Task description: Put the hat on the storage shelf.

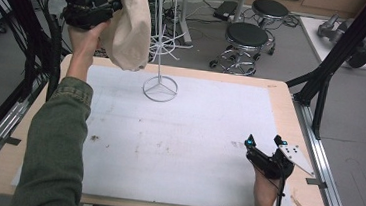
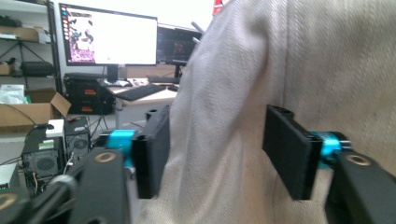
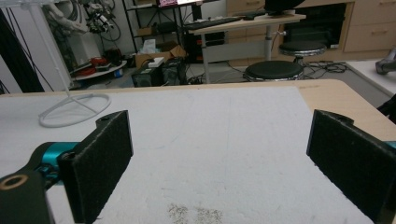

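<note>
Cloth bag hangs on the white wire rack, a fold of it between the left gripper jaws, which stand apart with neither pad pressing the fabric. Right gripper rests low over the white-matted counter, jaws wide apart and empty. Stools stand on the grey floor beyond.

Even indoor light, soft shadows, glaring monitor, slight blur

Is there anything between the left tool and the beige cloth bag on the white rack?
Nothing visible. The beige cloth bag hangs at the white rack, and its fabric lies directly between the left tool jaws, which stand apart from it, with no other object between them.
</note>
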Demonstrator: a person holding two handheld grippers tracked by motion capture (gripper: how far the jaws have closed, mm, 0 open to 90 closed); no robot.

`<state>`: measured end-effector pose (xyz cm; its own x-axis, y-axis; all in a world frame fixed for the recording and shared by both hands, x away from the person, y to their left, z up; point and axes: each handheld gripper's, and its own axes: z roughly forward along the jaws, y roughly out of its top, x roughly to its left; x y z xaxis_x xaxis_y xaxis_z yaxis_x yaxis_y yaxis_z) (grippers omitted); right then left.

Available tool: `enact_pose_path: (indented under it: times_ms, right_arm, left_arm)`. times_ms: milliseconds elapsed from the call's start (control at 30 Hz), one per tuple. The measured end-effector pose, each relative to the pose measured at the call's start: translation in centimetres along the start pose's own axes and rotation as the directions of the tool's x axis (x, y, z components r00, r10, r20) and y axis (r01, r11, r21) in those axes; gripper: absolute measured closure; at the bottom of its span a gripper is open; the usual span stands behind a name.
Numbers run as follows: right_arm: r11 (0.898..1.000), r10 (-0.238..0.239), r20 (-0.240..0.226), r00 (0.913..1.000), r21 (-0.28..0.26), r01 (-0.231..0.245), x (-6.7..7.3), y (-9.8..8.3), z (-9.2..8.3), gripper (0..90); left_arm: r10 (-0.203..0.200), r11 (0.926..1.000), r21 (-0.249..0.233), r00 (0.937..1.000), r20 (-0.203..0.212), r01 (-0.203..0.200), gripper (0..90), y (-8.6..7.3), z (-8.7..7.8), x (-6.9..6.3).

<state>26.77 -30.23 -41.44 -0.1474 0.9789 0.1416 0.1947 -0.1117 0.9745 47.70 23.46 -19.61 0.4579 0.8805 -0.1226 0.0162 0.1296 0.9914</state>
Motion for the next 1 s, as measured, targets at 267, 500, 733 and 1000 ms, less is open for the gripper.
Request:
enact_pose_path:
  times_ms: [267,500,733,1000]
  right_arm:
    - [1.000,0.001,0.003,1.0000,-0.013,-0.001,-0.1,0.1,-0.1,6.1]
    - [1.000,0.001,0.003,1.0000,-0.012,-0.001,0.0,0.0,-0.1,6.1]
    - [1.000,0.003,0.003,1.0000,-0.011,-0.003,0.0,0.1,-0.2,6.1]
    - [1.000,0.007,-0.001,1.0000,-0.012,-0.007,0.0,0.0,-0.1,6.1]
  left_arm:
    - [-0.055,0.9912,-0.118,0.9974,0.046,0.060,35.6,-0.8,-1.2,1.0]
    - [-0.079,0.9769,-0.193,0.9945,0.069,0.091,34.5,-1.0,-2.4,1.5]
    - [-0.072,0.9734,-0.215,0.9967,0.036,0.078,31.3,-0.9,-3.5,1.7]
    - [-0.031,0.9739,-0.226,0.9986,-0.043,0.021,28.4,-1.6,-6.3,1.9]
